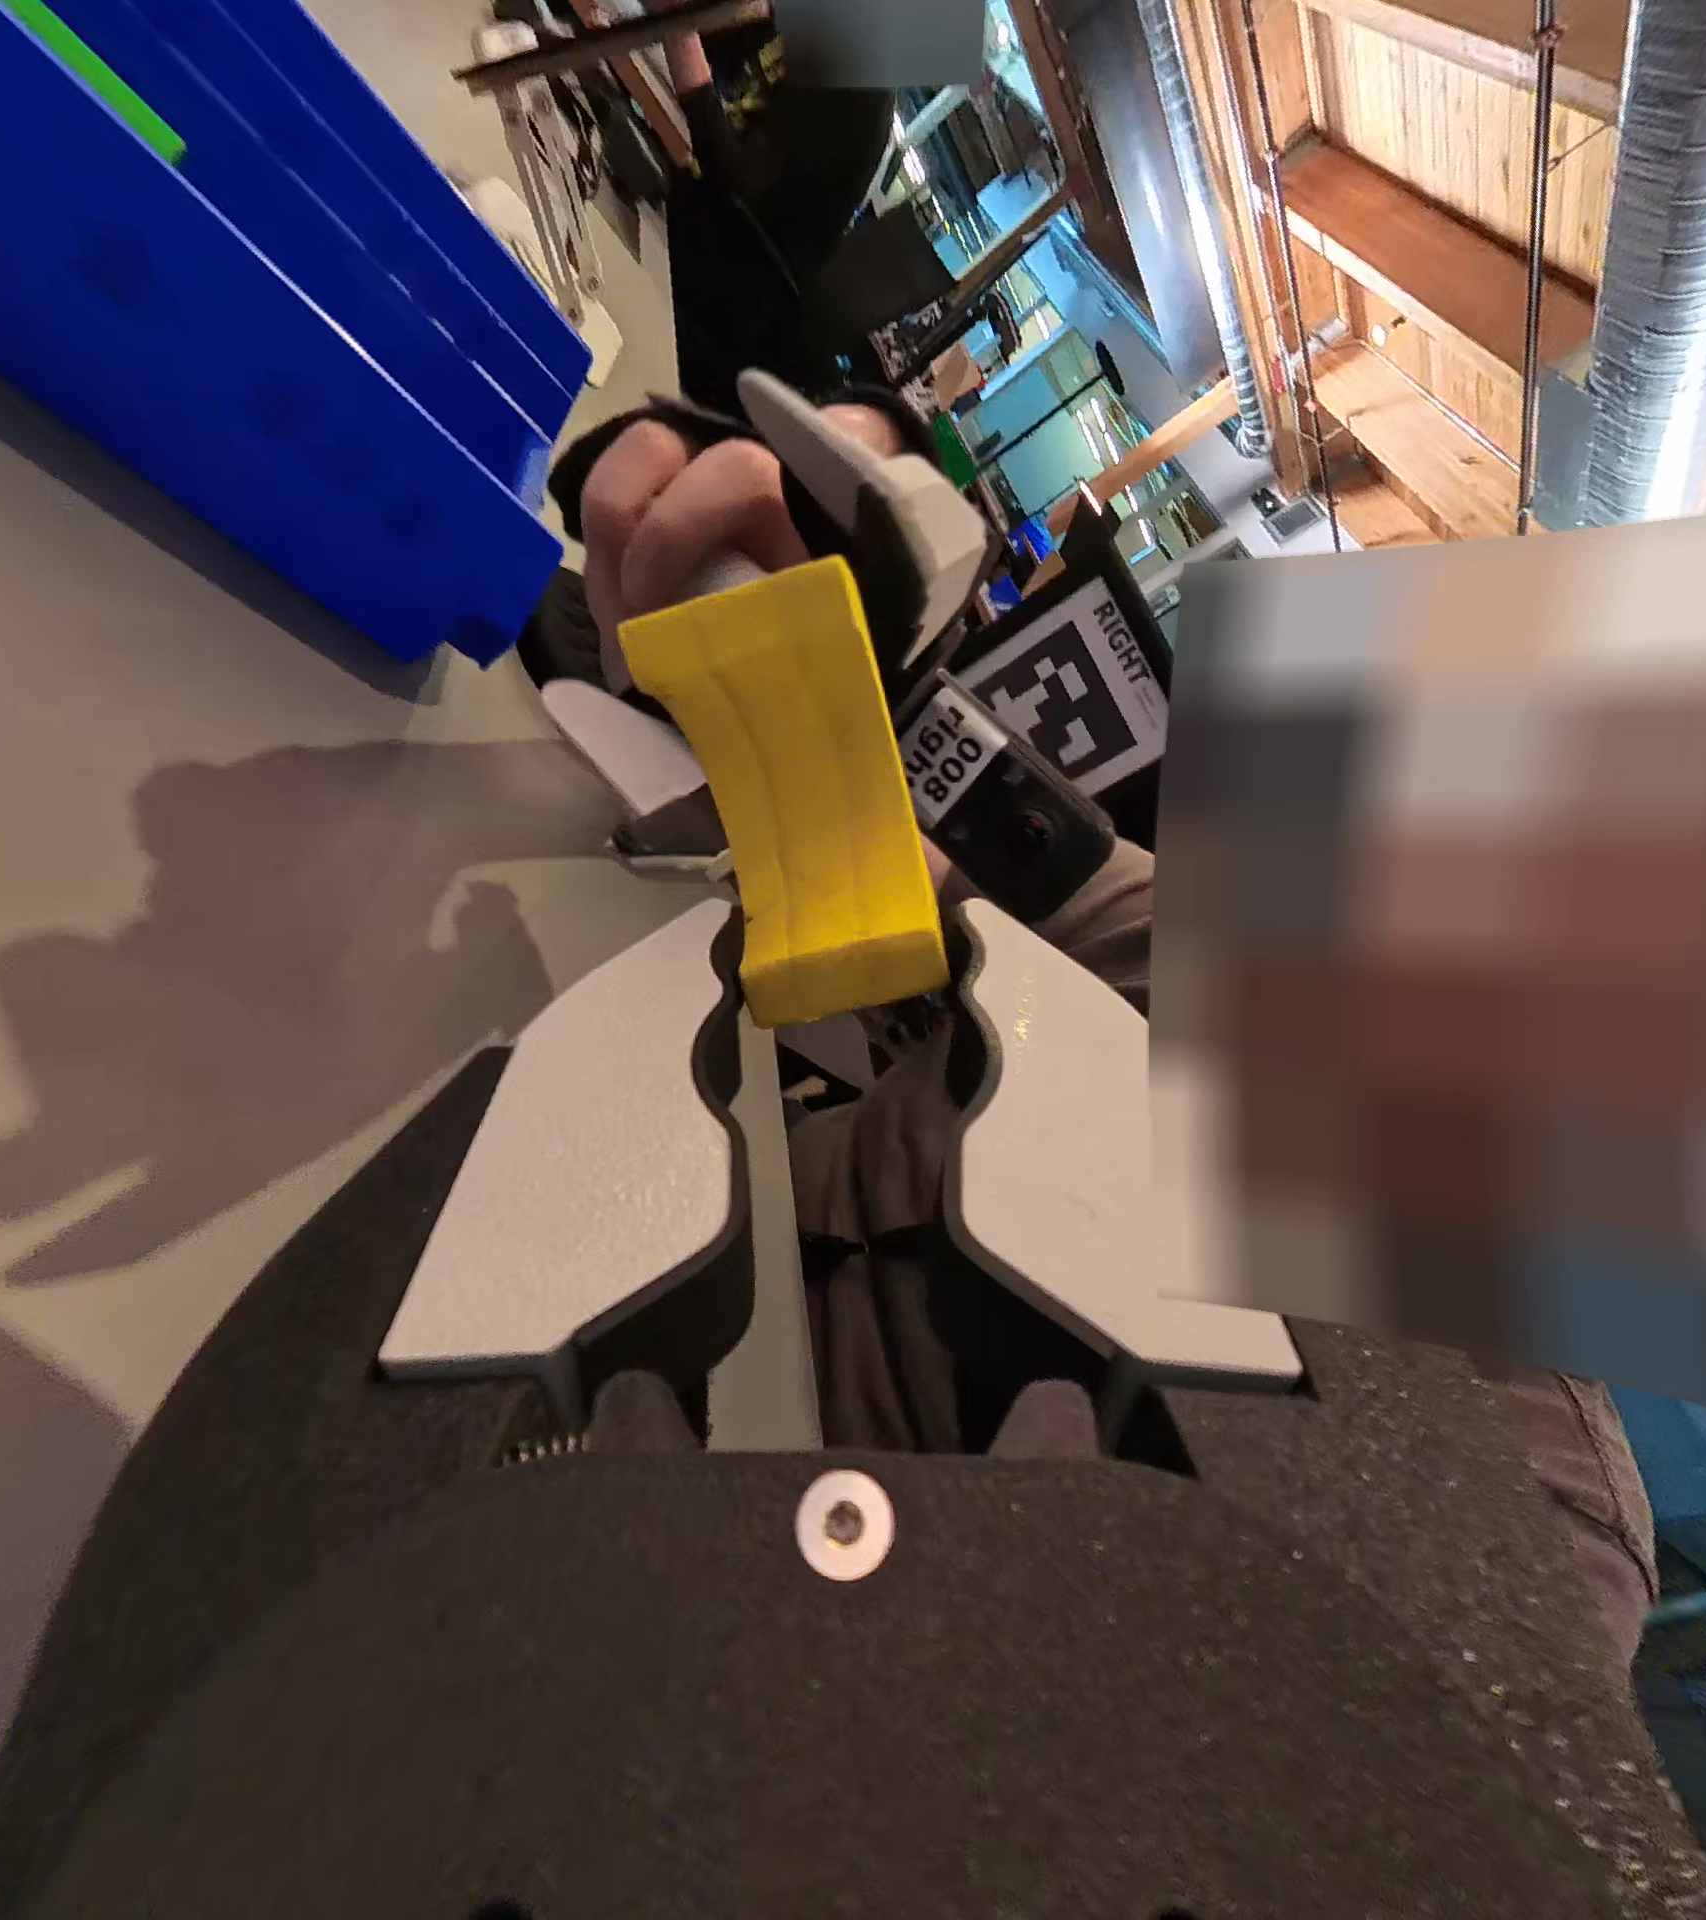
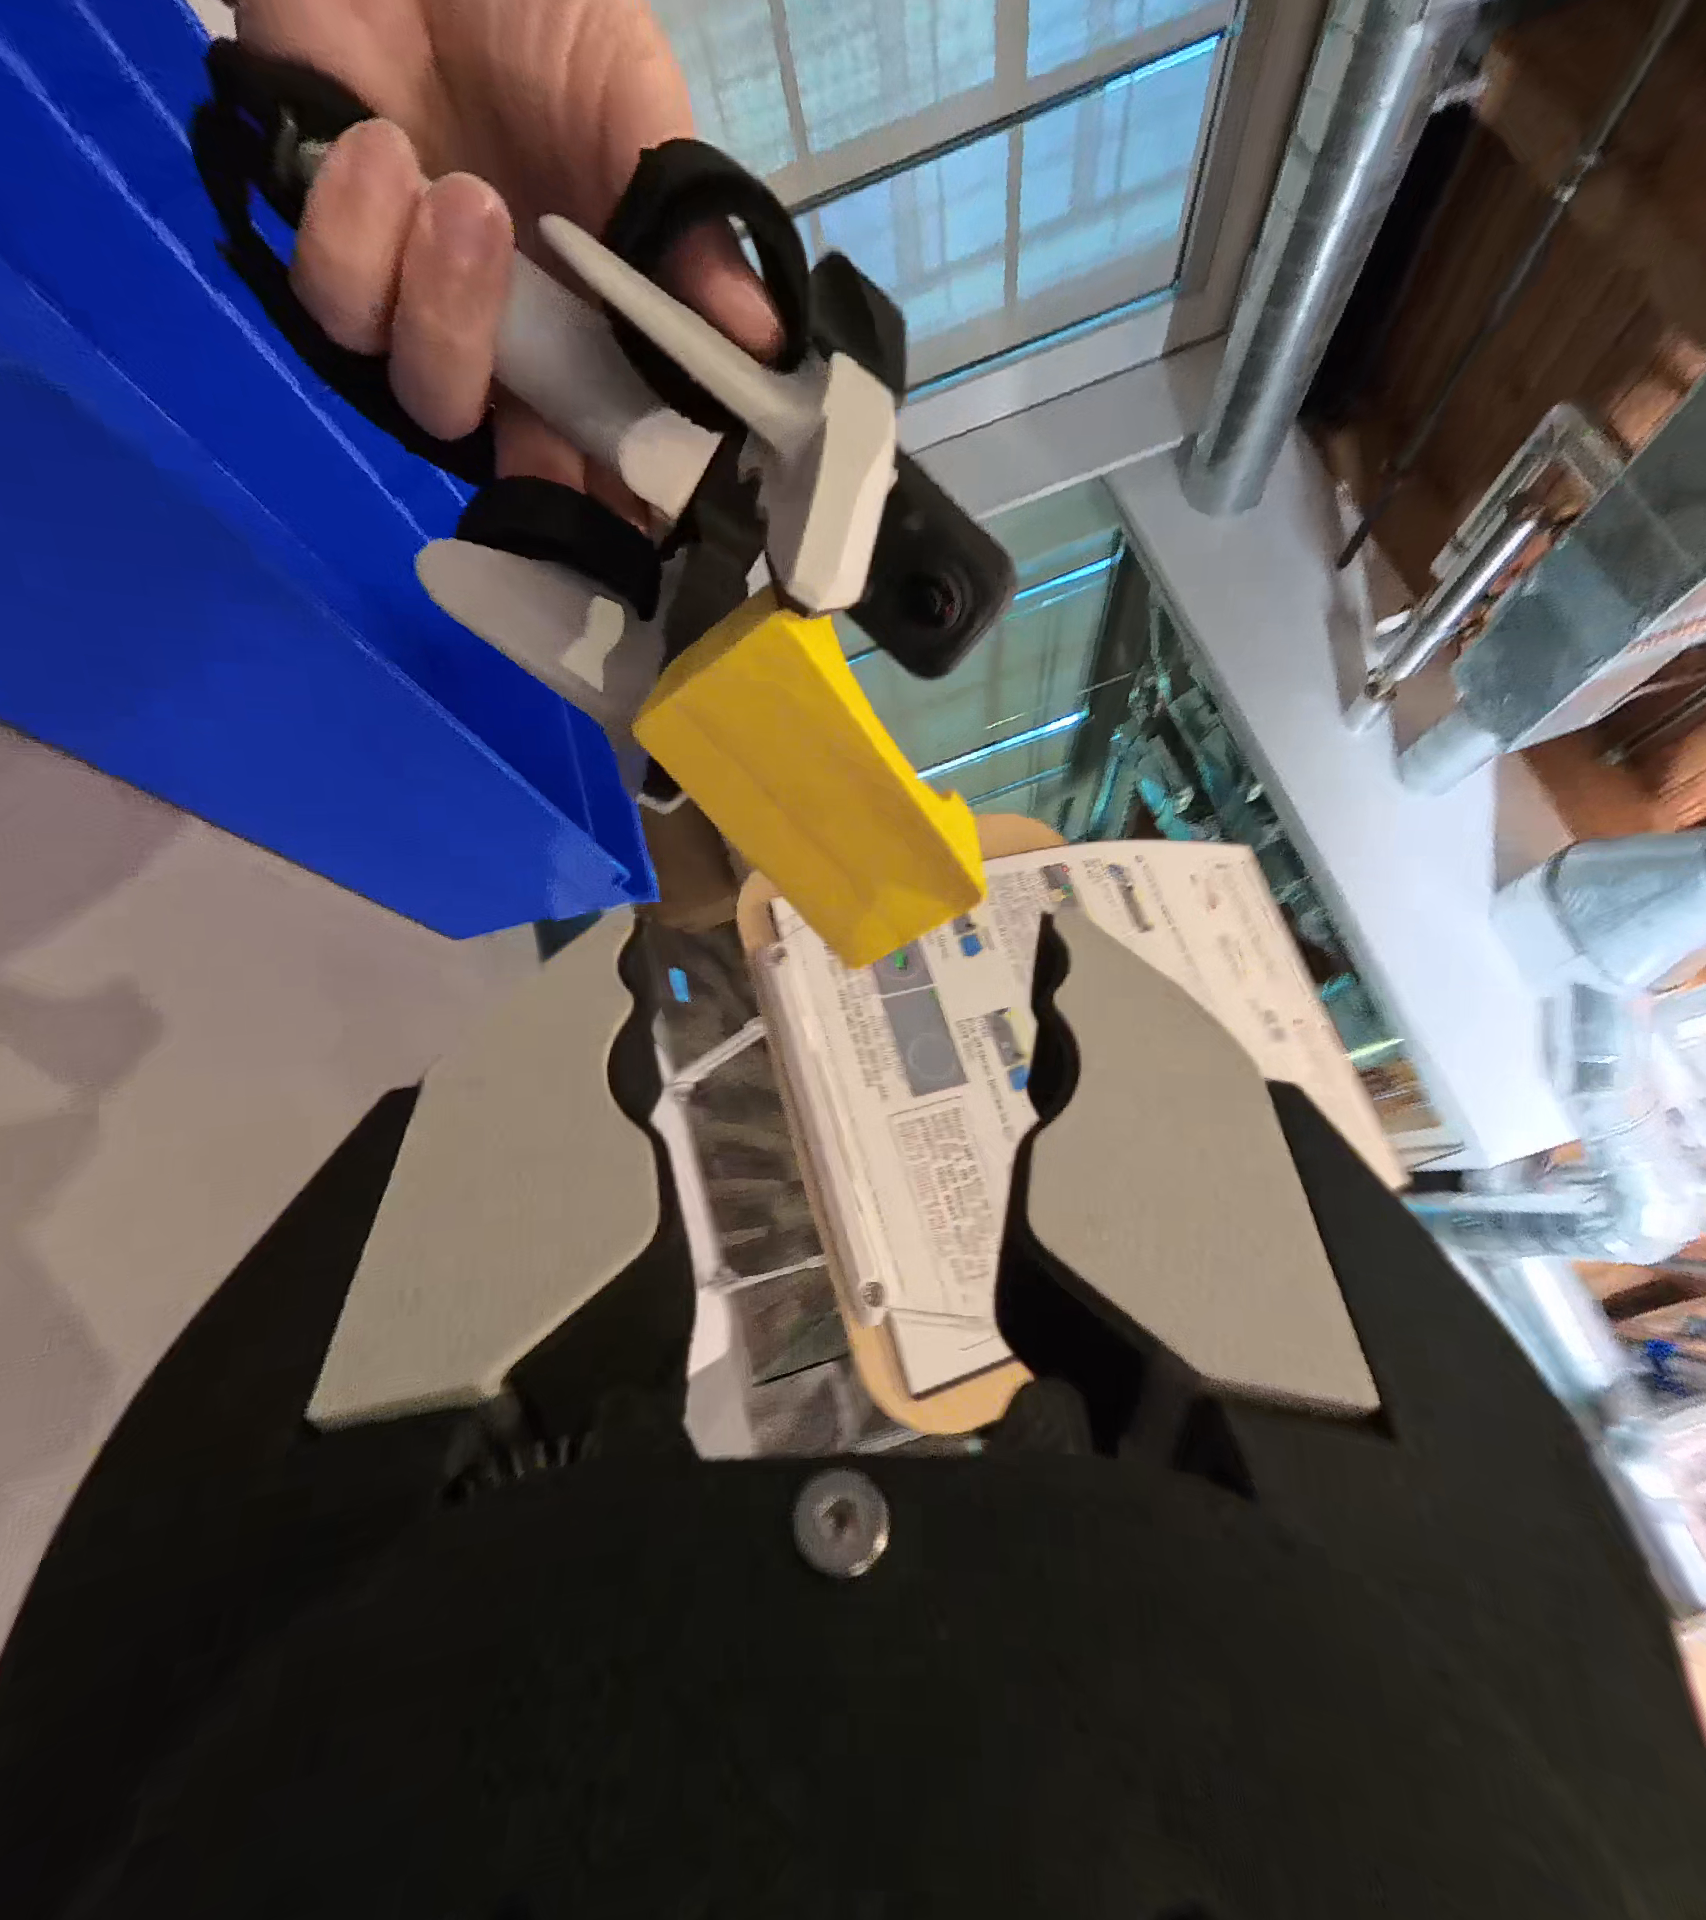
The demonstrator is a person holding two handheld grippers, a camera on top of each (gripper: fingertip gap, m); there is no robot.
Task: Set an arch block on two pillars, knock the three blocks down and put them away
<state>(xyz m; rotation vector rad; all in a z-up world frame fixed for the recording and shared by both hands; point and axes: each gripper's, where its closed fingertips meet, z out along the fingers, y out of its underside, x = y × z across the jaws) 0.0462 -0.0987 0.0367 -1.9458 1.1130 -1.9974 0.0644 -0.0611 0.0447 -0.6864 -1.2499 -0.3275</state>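
Arch block (image 1: 807, 790): yellow, and in the left wrist view we see it held in the air, clear of the table (image 1: 101, 727).
Left gripper (image 1: 844, 925): clamped on the block's near end, with both fingertips pressed against its sides.
Right gripper (image 1: 807, 707): farther off and held by a person's hand (image 1: 672, 520); its fingers are spread around the block's far end.
Blue bin (image 1: 257, 364): it stands on the table at upper left, and its corner is near the block but apart from it.
Green piece (image 1: 101, 83): it lies inside the bin at the top edge.
Right wrist view, block (image 2: 807, 790): its near end sits between our right gripper's (image 2: 838, 935) tips without touching either one, so that gripper is released.
Left gripper, seen opposite (image 2: 714, 644): it grasps the block's far end.
Bin (image 2: 153, 520): at left, with its corner just beside the block.
Printed sheet (image 2: 932, 1143): it lies on a tan board behind the fingers.
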